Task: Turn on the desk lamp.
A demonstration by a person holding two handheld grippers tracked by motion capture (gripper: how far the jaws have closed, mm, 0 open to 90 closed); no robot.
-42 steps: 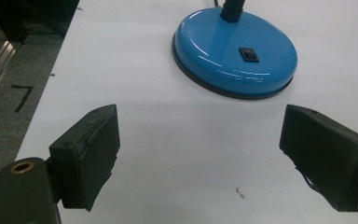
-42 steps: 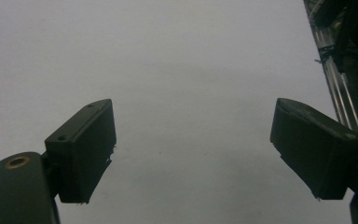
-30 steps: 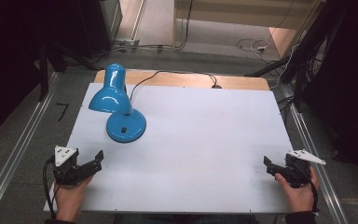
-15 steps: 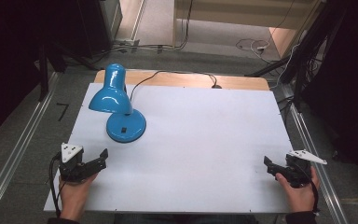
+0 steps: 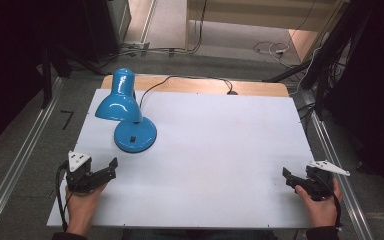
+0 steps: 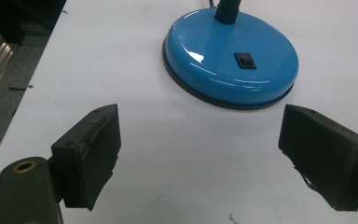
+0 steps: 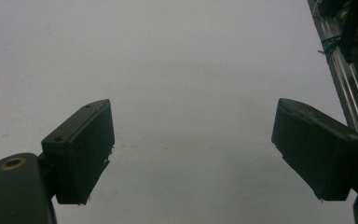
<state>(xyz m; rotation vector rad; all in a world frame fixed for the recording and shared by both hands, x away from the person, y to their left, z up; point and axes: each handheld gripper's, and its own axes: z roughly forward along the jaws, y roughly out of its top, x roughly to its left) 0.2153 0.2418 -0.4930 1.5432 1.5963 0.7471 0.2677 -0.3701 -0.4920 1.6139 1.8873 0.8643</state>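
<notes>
- The left gripper (image 5: 111, 167) hung low over the table (image 5: 220, 150) at about 7 o'clock, jaws wide and holding nothing, pointed toward the lamp (image 5: 125, 112).
- The right gripper (image 5: 286, 176) sat near the 4 o'clock edge, jaws also wide and empty, well apart from the lamp.
- The lamp stood at about 10 o'clock on the table, its cord (image 5: 180, 80) running off toward 12 o'clock.
- In the left gripper view the base (image 6: 230, 58) lay straight ahead at 12 o'clock, near the jaws but not touching them.
- The step in hand looked like a reach for the switch (image 6: 245, 59). To do it well, I would narrow the jaws first and use one tip, since two wide tips would straddle the small rocker.
- Coming down from above onto the switch would be better than pushing from the side; the base looked smooth and could slide on the bare table.
- The right gripper could steady the base rim if it shifted.
- The lamp was glossy blue, with a round, low-domed base on a dark rim, a black rocker switch on top, a short dark neck (image 6: 226, 11) and a bell-shaped shade (image 5: 117, 100) tilted downward.
- Whether the lamp was lit I could not tell.
</notes>
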